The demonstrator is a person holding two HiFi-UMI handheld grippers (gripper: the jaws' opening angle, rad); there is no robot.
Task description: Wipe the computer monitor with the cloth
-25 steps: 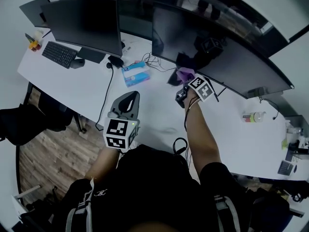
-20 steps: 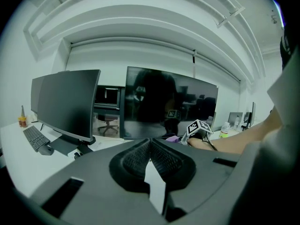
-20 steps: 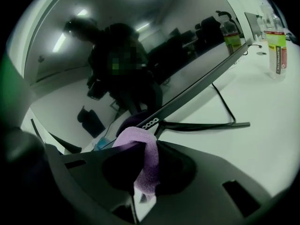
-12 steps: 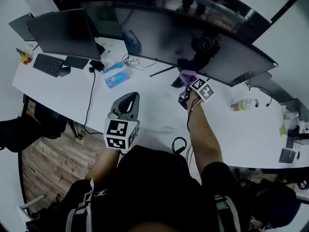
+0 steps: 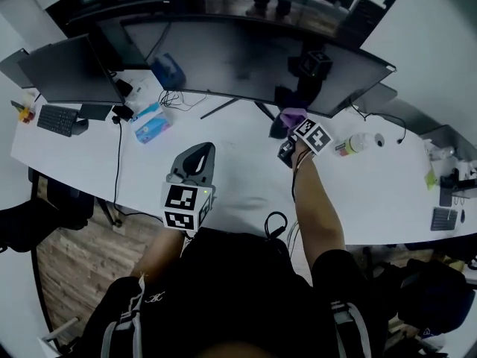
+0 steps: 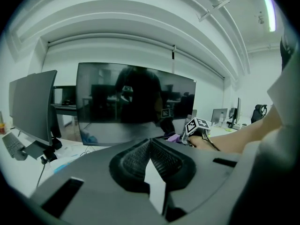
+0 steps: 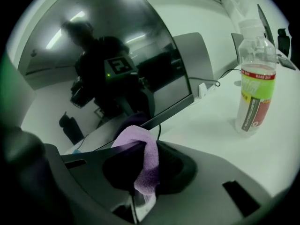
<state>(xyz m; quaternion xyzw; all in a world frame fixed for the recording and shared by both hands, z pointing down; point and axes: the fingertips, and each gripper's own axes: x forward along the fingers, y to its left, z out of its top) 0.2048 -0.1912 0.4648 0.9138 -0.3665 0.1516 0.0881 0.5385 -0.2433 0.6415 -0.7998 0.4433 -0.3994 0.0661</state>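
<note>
Right gripper: we hold the right gripper (image 5: 289,130) out over the desk (image 5: 238,181), up at the lower edge of the wide screen; its jaws (image 7: 139,175) are pinched together on the cloth.
Cloth: the purple cloth (image 7: 146,159) sits folded between those jaws, with a bunched end standing up above them. From the head view we see the cloth (image 5: 292,115) just at the bottom rim of the monitor, near its stand. We cannot tell whether it touches the glass.
Monitor: the large curved monitor (image 5: 246,58) is dark and stands along the back of the desk. In the right gripper view its screen (image 7: 108,55) mirrors the person and the gripper.
Left gripper: we keep the left gripper (image 5: 197,154) low and near the body, well apart from the screen. Its jaws (image 6: 150,143) meet at the tips with nothing between them.
Bottle: a clear bottle (image 7: 253,88) with a green and red label stands upright on the desk to the right of the right gripper.
Left end of desk: a second, smaller monitor (image 5: 63,69), a keyboard (image 5: 56,118) and a blue box (image 5: 149,123).
</note>
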